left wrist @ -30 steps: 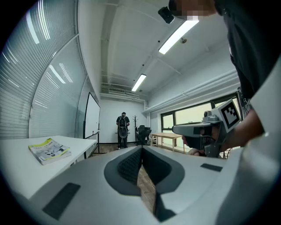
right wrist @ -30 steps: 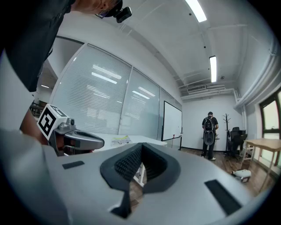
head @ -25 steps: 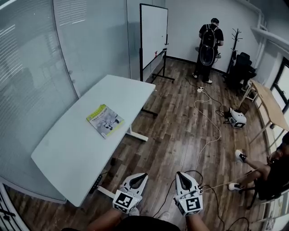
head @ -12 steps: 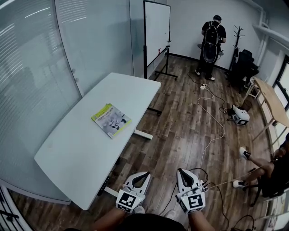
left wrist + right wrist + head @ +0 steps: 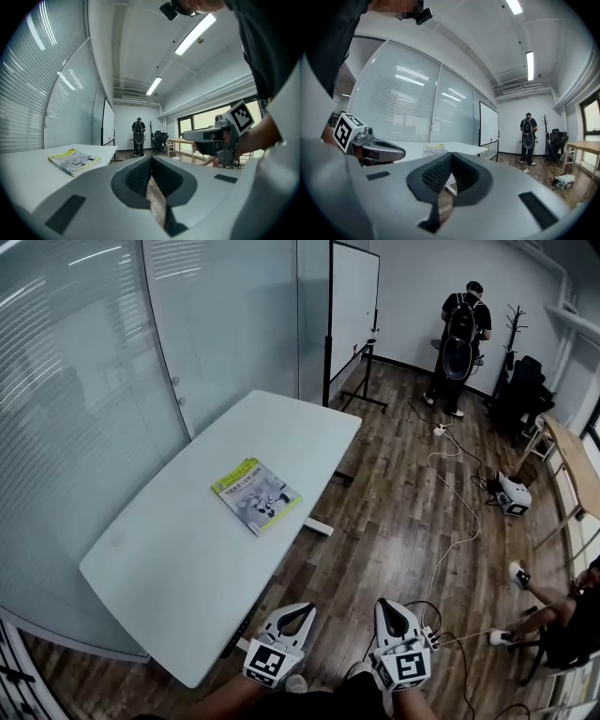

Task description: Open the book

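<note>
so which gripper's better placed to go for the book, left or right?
Left, probably. The book lies closed on the table, off to the left of both grippers; the left gripper hangs by the table's edge, the right gripper over the floor. Both are shut, empty and far from it.

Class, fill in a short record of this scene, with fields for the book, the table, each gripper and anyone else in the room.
book: the book is closed, lying flat, cover up
table: the white table bears the book near its long edge
left gripper: the left gripper has jaws together, empty, apart from the book
right gripper: the right gripper has jaws together, empty, over the floor
others: a person with a backpack stands by the far wall; a seated person is at the right edge
task: not yet begun
</note>
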Demonstrator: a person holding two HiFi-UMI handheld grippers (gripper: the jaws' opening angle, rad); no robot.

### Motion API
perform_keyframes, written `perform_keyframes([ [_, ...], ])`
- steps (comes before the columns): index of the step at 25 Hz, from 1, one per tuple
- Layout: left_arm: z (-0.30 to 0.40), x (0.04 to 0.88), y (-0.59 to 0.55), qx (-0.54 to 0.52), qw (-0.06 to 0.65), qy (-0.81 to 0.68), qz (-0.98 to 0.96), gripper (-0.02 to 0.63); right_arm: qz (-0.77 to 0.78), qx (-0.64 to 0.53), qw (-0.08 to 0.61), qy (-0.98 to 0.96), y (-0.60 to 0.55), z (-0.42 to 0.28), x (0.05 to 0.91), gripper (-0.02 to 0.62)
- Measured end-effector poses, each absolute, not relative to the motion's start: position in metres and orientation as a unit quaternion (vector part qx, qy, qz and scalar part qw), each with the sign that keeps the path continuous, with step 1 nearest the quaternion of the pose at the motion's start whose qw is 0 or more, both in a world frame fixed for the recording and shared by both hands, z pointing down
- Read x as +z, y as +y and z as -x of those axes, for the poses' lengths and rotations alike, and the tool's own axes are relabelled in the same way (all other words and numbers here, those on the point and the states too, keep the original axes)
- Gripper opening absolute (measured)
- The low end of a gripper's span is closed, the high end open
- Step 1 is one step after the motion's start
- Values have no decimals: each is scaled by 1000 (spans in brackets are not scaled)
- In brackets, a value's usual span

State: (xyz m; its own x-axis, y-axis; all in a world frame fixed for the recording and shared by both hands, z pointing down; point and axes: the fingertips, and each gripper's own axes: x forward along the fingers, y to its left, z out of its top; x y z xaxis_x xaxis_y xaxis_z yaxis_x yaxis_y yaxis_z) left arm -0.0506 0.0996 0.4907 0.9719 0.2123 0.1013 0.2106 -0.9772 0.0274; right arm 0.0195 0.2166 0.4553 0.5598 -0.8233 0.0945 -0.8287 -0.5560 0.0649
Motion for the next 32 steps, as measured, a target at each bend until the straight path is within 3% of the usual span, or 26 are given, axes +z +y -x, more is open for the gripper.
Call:
perform_keyframes([
  [11,20,510,64,67,5,46,-997,11,-858,31,40,-512,169,-71,479,6],
  [25,-75,531,17,100,27,-75,-992,11,-779,24,33,-626,105,-187,497,6],
  [32,-99,537,-6,105,36,-140,-984,11,-745,98,-14,-660,82,-228,495,6],
])
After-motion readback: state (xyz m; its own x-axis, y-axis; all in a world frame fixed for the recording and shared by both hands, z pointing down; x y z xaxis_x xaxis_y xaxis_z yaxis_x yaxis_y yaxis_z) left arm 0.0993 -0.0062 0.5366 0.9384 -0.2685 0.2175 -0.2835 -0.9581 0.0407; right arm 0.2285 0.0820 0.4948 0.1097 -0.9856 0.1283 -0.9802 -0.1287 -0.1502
